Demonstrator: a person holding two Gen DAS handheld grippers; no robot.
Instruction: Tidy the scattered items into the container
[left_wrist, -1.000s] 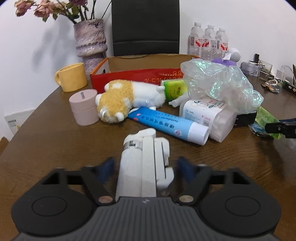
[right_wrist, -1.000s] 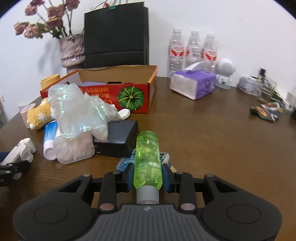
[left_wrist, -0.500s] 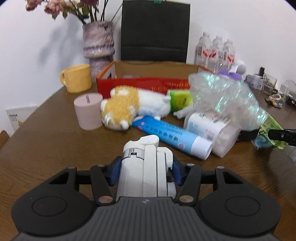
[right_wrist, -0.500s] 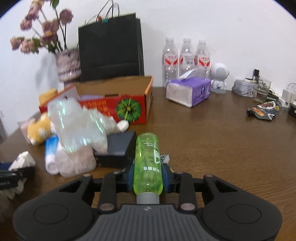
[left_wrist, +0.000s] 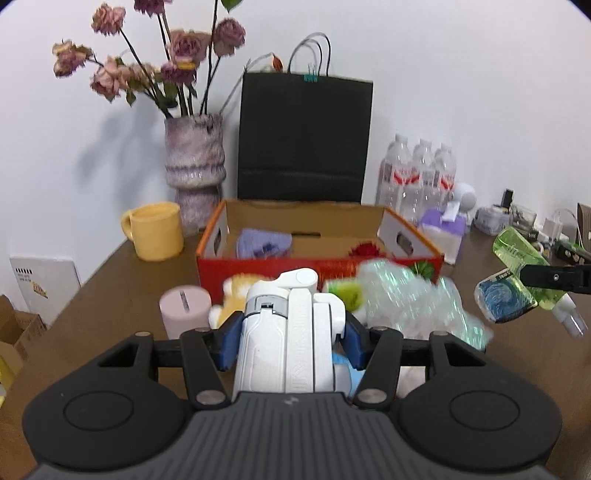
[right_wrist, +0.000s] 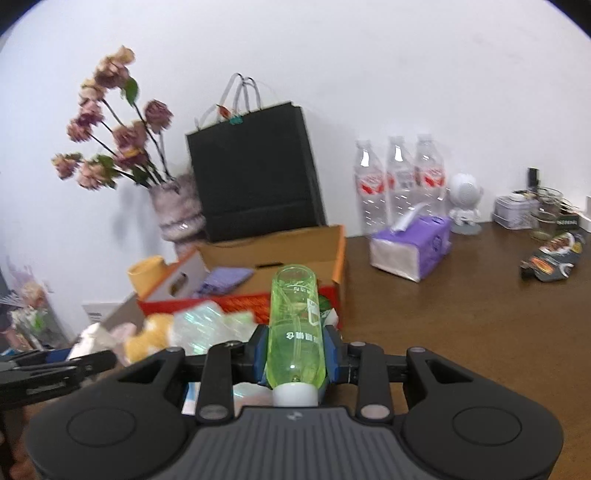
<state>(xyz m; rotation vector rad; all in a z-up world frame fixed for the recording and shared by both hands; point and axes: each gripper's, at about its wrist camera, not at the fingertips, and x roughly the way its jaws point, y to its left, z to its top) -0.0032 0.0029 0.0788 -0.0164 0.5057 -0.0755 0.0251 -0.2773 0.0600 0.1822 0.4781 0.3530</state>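
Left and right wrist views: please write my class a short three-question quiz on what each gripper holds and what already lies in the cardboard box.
1. True or false: the left gripper is shut on a white folded device.
2. What does the right gripper hold? A) a toothpaste tube B) a green transparent bottle C) a yellow mug
3. Fill in: inside the cardboard box lies a ____-coloured cloth.

Key: 1 true; 2 B; 3 purple.
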